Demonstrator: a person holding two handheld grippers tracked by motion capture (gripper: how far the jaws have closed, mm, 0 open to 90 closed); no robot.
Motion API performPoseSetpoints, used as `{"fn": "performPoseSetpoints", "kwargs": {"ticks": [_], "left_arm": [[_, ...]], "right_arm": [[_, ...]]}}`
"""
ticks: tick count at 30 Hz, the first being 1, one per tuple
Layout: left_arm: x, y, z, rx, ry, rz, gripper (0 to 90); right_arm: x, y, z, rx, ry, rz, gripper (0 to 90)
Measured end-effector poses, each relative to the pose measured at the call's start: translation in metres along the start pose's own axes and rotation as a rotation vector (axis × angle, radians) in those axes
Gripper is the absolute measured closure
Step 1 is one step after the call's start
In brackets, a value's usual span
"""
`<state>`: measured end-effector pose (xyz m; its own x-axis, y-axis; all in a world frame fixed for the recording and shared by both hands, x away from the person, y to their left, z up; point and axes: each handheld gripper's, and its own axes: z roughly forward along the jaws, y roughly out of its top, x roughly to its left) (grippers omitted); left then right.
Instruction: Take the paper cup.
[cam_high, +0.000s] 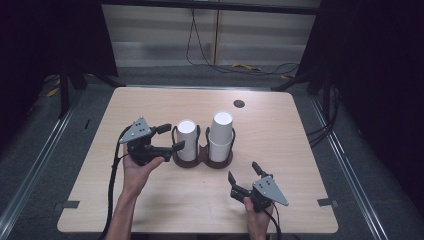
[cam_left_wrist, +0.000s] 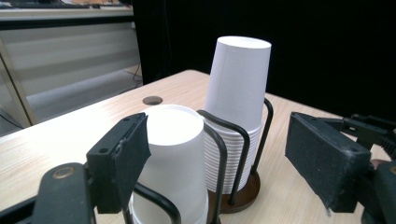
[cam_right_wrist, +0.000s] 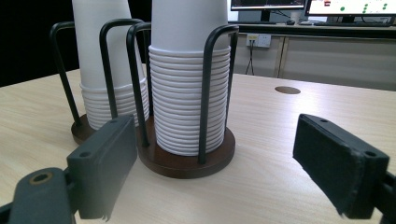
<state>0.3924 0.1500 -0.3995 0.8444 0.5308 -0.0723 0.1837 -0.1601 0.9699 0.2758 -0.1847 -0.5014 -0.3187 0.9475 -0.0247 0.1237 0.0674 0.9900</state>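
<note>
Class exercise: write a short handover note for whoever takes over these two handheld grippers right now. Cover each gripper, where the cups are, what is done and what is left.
Left gripper: open, raised beside the shorter cup stack; one finger is at the top cup's side, the other well clear. Nothing gripped.
Right gripper: open, empty, low over the table near the taller cup stack.
Cups: two upside-down white stacks in a double wire holder mid-table.
Done: no cup is out of the holder.
Left: probably close on the top cup of the shorter stack and lift it off.
</note>
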Motion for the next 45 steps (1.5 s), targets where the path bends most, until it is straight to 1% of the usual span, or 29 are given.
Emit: {"fn": "performPoseSetpoints", "kwargs": {"ticks": [1,8,10,12,14,18,19,20,22,23,25,26,28,29,30,32,33,35,36,37,38,39,41,42,43,44,45], "left_arm": [[0.001,0.002,0.002,0.003,-0.003,0.000,21.6],[0.008,0.015,0.013,0.083,-0.010,0.017,22.8],[0.011,0.018,0.015,0.116,-0.020,0.024,23.2],[0.013,0.021,0.017,0.132,-0.015,0.028,24.5],[0.016,0.024,0.019,0.154,-0.012,0.044,24.5],[0.020,0.029,0.027,0.221,-0.019,0.053,24.6],[0.020,0.029,0.027,0.221,-0.019,0.053,24.5],[0.022,0.031,0.030,0.246,-0.023,0.053,24.5],[0.024,0.032,0.033,0.269,-0.021,0.061,24.5],[0.025,0.033,0.034,0.275,-0.025,0.054,24.5],[0.027,0.034,0.036,0.288,-0.018,0.059,24.5],[0.028,0.035,0.037,0.305,-0.015,0.062,24.3],[0.031,0.037,0.040,0.339,-0.035,0.053,24.2],[0.031,0.038,0.042,0.347,-0.034,0.061,24.2],[0.031,0.039,0.043,0.358,-0.034,0.053,24.2],[0.032,0.040,0.045,0.363,-0.028,0.066,24.3],[0.033,0.040,0.046,0.378,-0.029,0.058,24.2],[0.035,0.041,0.049,0.398,-0.036,0.063,24.2],[0.036,0.042,0.049,0.412,-0.034,0.056,24.4],[0.037,0.042,0.050,0.427,-0.030,0.064,24.4],[0.036,0.042,0.051,0.427,-0.032,0.054,24.5],[0.037,0.042,0.052,0.429,-0.038,0.057,24.5],[0.036,0.044,0.053,0.448,-0.038,0.069,24.5],[0.036,0.044,0.055,0.455,-0.045,0.069,24.5],[0.035,0.045,0.056,0.470,-0.041,0.075,24.5],[0.035,0.046,0.057,0.486,-0.047,0.090,24.5],[0.035,0.046,0.058,0.489,-0.052,0.086,24.6]], "right_arm": [[0.000,0.000,0.000,0.001,-0.001,0.000,13.4],[0.001,0.001,0.001,0.016,-0.001,0.000,13.7],[0.001,0.000,0.001,0.013,-0.001,-0.002,13.7],[0.000,0.000,0.001,0.012,0.002,-0.001,13.7],[0.001,0.000,0.001,0.013,-0.001,-0.001,13.7],[0.001,0.000,0.001,0.013,-0.001,-0.002,13.8],[0.000,0.001,0.001,0.016,0.002,0.000,13.8],[0.000,0.001,0.001,0.021,0.012,0.002,13.8],[0.000,0.001,0.001,0.022,0.011,0.001,13.8],[0.001,0.001,0.001,0.021,0.009,0.002,13.8],[0.000,0.001,0.001,0.022,0.010,0.002,13.8],[0.000,0.001,0.001,0.023,0.012,0.001,13.8],[0.000,0.001,0.001,0.024,0.011,0.002,13.8],[0.001,0.001,0.001,0.023,0.007,0.002,13.7],[0.000,0.001,0.001,0.021,0.006,0.000,13.6],[0.000,0.001,0.001,0.019,0.001,0.003,13.6],[0.000,0.001,0.001,0.020,0.004,0.002,13.6],[0.000,0.001,0.001,0.020,0.004,0.000,13.6],[0.000,0.001,0.001,0.020,0.004,0.000,13.6],[0.000,0.001,0.001,0.023,0.009,0.002,13.6],[0.000,0.001,0.001,0.022,0.008,0.002,13.7],[0.000,0.001,0.001,0.020,0.004,0.002,13.6],[0.000,0.001,0.001,0.025,0.009,0.002,13.6],[0.001,0.001,0.001,0.027,0.003,0.002,13.7],[0.001,0.001,0.001,0.027,0.003,0.002,13.7],[0.000,0.001,0.002,0.028,0.002,0.001,13.7],[0.000,0.001,0.002,0.028,0.003,0.000,13.6]]}}
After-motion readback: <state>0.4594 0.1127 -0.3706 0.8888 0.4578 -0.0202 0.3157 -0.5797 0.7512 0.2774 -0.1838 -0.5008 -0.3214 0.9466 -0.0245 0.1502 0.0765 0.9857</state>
